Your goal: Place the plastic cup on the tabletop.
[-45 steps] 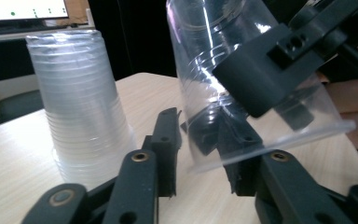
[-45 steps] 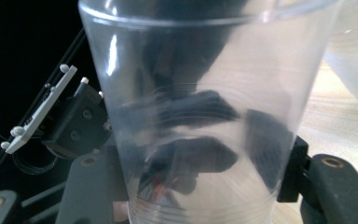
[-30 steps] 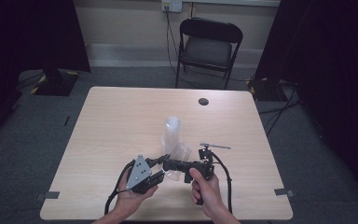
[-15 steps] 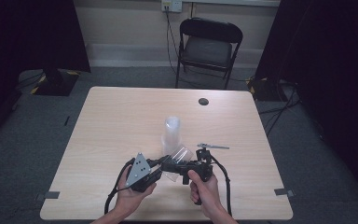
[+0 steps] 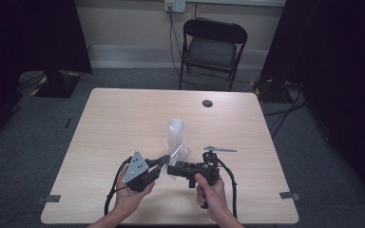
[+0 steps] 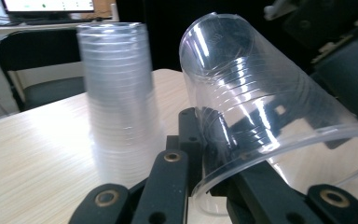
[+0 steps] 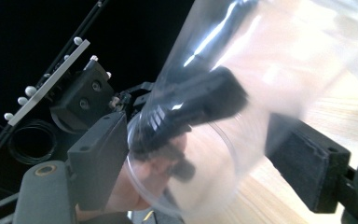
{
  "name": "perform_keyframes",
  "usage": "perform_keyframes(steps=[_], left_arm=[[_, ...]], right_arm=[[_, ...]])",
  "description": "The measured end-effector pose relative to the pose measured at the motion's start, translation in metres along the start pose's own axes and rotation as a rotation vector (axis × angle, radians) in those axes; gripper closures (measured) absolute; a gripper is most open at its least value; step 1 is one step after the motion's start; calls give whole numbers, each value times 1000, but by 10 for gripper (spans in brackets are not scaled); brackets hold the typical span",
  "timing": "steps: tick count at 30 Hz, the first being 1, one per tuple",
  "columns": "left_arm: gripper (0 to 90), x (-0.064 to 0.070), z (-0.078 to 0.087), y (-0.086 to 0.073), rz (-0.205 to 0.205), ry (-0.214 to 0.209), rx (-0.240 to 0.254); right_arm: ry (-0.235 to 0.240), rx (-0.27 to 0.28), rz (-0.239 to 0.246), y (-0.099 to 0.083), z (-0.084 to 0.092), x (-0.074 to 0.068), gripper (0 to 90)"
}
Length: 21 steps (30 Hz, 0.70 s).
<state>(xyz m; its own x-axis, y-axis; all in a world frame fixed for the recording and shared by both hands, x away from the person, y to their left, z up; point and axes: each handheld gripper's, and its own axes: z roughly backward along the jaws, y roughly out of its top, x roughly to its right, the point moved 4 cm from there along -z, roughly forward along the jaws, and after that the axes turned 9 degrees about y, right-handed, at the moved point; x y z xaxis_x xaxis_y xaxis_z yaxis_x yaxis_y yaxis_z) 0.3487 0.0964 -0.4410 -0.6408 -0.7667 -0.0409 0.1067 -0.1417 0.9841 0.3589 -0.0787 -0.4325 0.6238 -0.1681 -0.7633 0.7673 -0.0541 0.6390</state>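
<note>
Handing a clear plastic cup [image 6: 261,116] from one gripper to the other

My left gripper [image 5: 159,164] is clenched on the cup's rim so it stays tilted above the table [image 5: 123,123]. My right gripper [image 7: 214,154] has just been opening, its jaws loose around the cup's base. Both the cup and the stack of cups [image 6: 119,107] beside it look empty.

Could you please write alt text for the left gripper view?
A clear plastic cup lies tilted on its side, its rim pinched between the left gripper's black jaws. Beside it, a stack of cups stands upright on the wooden table.
</note>
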Motion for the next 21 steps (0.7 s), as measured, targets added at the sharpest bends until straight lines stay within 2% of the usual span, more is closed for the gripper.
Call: perform_keyframes(steps=[6, 11, 16, 21], left_arm=[[889, -8, 2, -1, 40, 0, -34], [899, -16, 6, 1, 92, -12, -50], [900, -22, 12, 3, 109, -20, -64], [900, -27, 16, 4, 134, -37, -100]], right_arm=[[-24, -2, 40, 1, 4, 1, 221], [-52, -20, 64, -1, 6, 2, 236], [-74, -18, 90, 0, 12, 4, 250], [-151, -24, 162, 2, 20, 7, 257]])
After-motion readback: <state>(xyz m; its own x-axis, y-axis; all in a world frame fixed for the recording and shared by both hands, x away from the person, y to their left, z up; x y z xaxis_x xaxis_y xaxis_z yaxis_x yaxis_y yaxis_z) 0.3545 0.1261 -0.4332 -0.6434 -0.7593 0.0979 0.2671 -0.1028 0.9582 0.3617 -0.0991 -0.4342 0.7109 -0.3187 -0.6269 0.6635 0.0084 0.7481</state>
